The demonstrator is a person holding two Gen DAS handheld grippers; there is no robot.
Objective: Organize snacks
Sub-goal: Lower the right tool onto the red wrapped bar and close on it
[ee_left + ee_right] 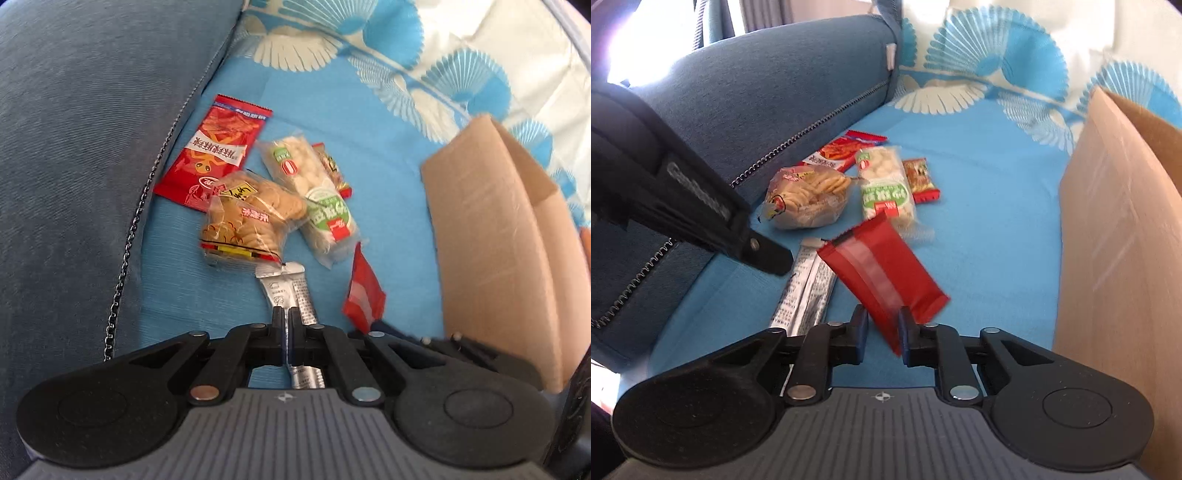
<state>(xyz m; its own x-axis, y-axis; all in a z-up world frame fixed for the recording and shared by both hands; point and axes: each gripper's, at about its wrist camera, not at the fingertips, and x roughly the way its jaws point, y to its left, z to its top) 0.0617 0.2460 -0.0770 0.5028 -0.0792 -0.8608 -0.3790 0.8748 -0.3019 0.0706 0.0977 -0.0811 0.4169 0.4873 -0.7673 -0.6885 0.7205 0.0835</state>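
My left gripper (286, 318) points down at the blue bedspread, its jaws shut on a thin silver sachet (286, 290) that lies flat. The right wrist view shows that gripper (777, 260) at the silver sachet's (807, 291) upper end. My right gripper (882, 322) is shut on a dark red packet (882, 271), which is tilted up off the cloth; that packet (364, 295) also shows in the left wrist view. Beyond lie a biscuit bag (249, 223), a green-and-white cracker pack (317, 192), a bright red packet (214, 155) and a small orange-red packet (919, 179).
An open cardboard box (491, 240) stands at the right, its near wall (1119, 229) close beside my right gripper. A grey-blue cushion (81, 147) with a zip edge bounds the left. The bedspread (990, 206) between the snacks and the box is bare.
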